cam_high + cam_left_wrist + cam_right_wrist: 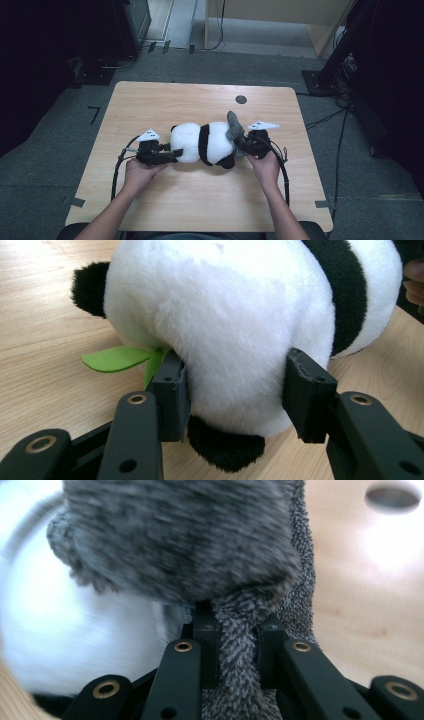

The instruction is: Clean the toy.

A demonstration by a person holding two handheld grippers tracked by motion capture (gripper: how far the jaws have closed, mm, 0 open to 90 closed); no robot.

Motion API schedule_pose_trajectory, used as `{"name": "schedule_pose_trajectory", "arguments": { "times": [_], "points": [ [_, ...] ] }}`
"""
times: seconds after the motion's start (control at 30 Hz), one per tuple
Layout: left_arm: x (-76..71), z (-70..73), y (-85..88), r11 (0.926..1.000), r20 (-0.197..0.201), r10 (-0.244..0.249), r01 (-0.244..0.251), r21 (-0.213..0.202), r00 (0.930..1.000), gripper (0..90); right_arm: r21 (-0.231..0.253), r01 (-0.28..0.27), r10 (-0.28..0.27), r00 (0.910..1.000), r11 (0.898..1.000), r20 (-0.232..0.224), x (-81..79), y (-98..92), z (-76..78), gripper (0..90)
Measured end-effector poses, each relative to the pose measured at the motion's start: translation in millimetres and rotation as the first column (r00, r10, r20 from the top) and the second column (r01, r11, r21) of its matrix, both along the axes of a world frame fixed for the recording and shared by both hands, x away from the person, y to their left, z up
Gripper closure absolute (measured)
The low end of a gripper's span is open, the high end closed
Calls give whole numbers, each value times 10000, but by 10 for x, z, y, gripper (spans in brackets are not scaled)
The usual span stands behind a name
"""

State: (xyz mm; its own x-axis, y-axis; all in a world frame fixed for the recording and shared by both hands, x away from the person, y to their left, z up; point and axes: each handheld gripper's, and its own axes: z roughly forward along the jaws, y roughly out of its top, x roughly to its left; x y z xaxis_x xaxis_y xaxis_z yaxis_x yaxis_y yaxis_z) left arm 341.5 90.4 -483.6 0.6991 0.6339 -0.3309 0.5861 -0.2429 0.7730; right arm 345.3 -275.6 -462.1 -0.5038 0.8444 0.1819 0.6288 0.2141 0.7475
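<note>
the plush panda (205,143) lies on its side mid-table (150,100), its face hidden. the left gripper (172,154) pinches its white head end, a green felt leaf (117,358) half tucked under. the right gripper (239,650), pressed together, pinches a blurred grey fuzzy cloth (234,127) at the panda's other end.

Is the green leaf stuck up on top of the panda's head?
No, the green felt leaf pokes out from under the plush panda, low beside the left gripper, just above the table.

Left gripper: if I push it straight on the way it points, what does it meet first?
The left gripper already has the toy panda's white body between its jaws, so it would just press deeper into the plush.
</note>
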Motion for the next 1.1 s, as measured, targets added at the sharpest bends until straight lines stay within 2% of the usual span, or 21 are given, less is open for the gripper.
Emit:
{"name": "schedule_pose_trajectory", "arguments": {
  "times": [0.07,0.13,0.27,0.37,0.43,0.57,0.63,0.73,0.8,0.87,0.93,1.0,1.1],
  "points": [
    [-5,-5,3,10000,1,27,-27,-5,10000,504,124,13,-6,9983,9999,-575,41,-17,-65,791],
    [-4,-13,5,9999,3,63,-63,-84,10000,504,326,-13,40,9965,9995,-837,70,-12,-135,793],
    [-5,-21,20,9998,-93,75,-77,-206,9999,499,238,-119,156,9867,9996,-1617,136,14,-292,792],
    [-5,-25,26,9996,-137,83,-86,-279,9999,499,74,-244,252,9868,9997,-1598,182,26,-363,790],
    [-4,-23,27,9996,-143,90,-93,-267,9999,498,259,-153,196,9847,9995,-1733,228,-8,-379,788],
    [-4,-23,30,9993,-183,88,-95,-364,9998,495,234,322,-273,9821,9992,-1862,253,-118,-325,784],
    [-1,-22,34,9990,-196,129,-137,-418,9997,495,651,655,-521,9806,9957,-1890,238,-203,-264,783],
    [-5,-19,29,9992,-142,122,-127,-375,9998,496,888,954,-816,9857,9915,-1475,199,-280,-124,783],
    [-5,-18,25,9994,-87,132,-135,-328,9999,496,972,998,-882,9892,9902,-1172,167,-308,-21,784],
    [0,-17,24,9994,-78,135,-138,-309,9999,496,1257,1000,-890,9919,9870,-905,120,-341,73,783],
    [1,-11,18,9995,-69,156,-158,-281,9999,496,1168,927,-860,9944,9888,-616,64,-357,190,783],
    [-4,-3,11,9997,-39,149,-150,-202,9999,497,1305,777,-750,9969,9884,-252,-1,-365,320,783],
    [-2,8,6,9999,-15,99,-99,-104,9999,498,1247,274,-304,9993,9918,228,-76,-305,509,783]
  ]
}}
